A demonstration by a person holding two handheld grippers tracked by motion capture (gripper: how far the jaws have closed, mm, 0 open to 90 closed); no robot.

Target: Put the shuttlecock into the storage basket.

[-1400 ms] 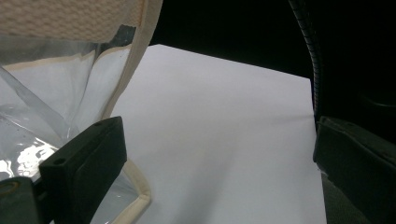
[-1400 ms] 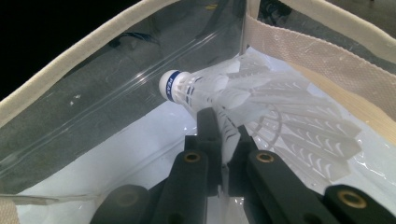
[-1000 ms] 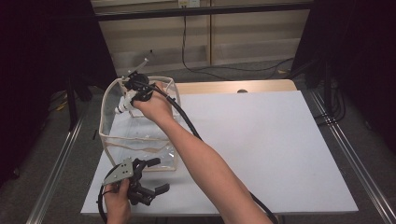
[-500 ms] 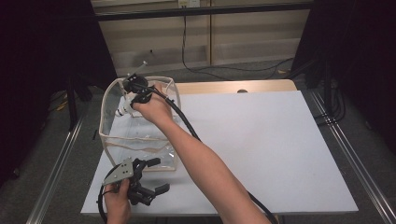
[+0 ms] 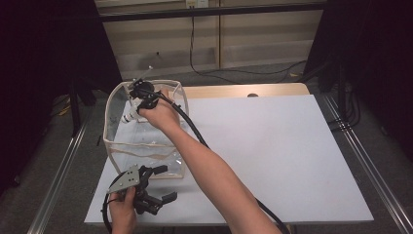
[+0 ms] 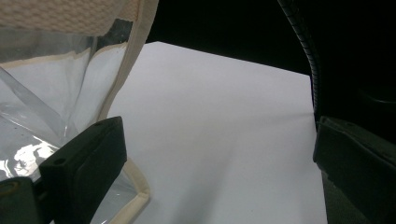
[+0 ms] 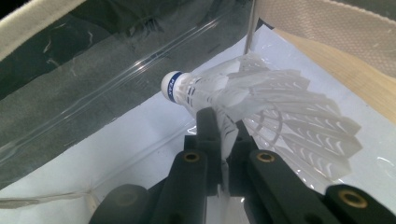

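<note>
- You're in some kind of lab or recording rig, not a home.
- Your white table [image 5: 272, 161] sits between metal rails [image 5: 57, 180], boxed in by black curtains [image 5: 44, 53].
- Loose cables [image 5: 214, 68] trail over the bare floor behind.
- You're holding cabled grippers with a tracking plate [image 5: 124, 179], pretty much test-bench gear.

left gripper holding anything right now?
No. In the left gripper view the left gripper has its jaws wide apart over the white table, one beside the clear bag, nothing between them.
</note>
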